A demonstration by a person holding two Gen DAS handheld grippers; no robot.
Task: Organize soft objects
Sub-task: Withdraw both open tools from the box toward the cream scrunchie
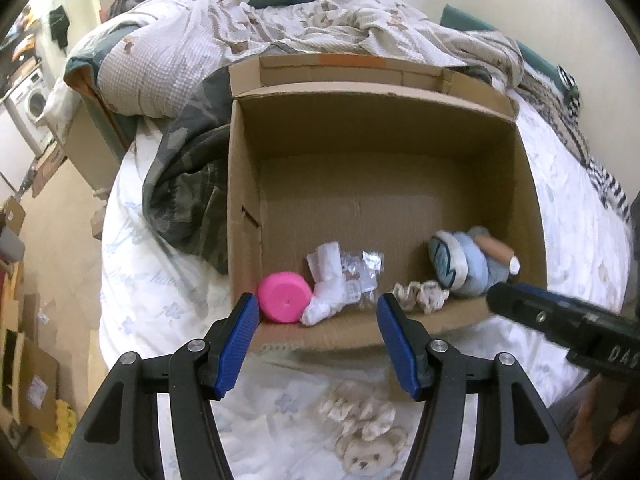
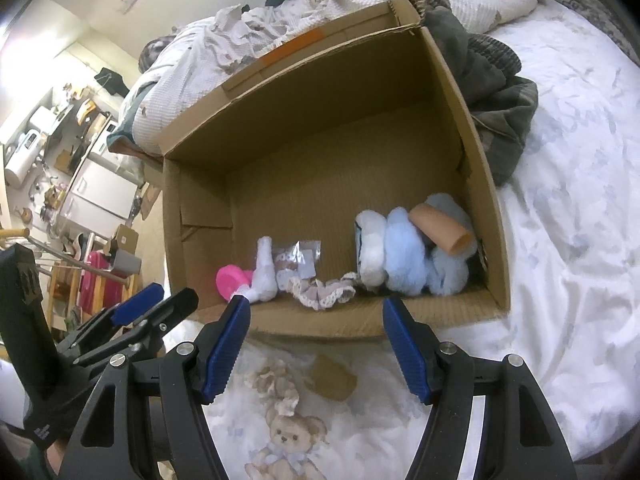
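An open cardboard box [image 1: 400, 128] [image 2: 320, 92] lies on the bed. Along its near wall sit a pink round piece [image 1: 284, 297] [image 2: 231, 278], a white sock [image 1: 326, 300] [image 2: 264, 272], a clear packet [image 1: 360, 276] [image 2: 298, 260], a lace scrunchie [image 1: 420, 298] [image 2: 324, 292] and a blue-and-white plush [image 1: 468, 266] [image 2: 408, 256] with a tan tube [image 2: 440, 229] on it. My left gripper [image 1: 316, 316] is open and empty, just in front of the box's near edge. My right gripper [image 2: 316, 316] is open and empty, also in front of that edge; it shows at the right of the left wrist view [image 1: 560, 320].
A white bedsheet [image 2: 568, 220] with a teddy-bear print [image 1: 368, 452] [image 2: 288, 432] lies under the box. A camouflage garment [image 1: 188, 184] [image 2: 496, 92] lies beside the box. A rumpled quilt [image 1: 240, 32] is piled behind it. Cluttered floor and shelves are at the left.
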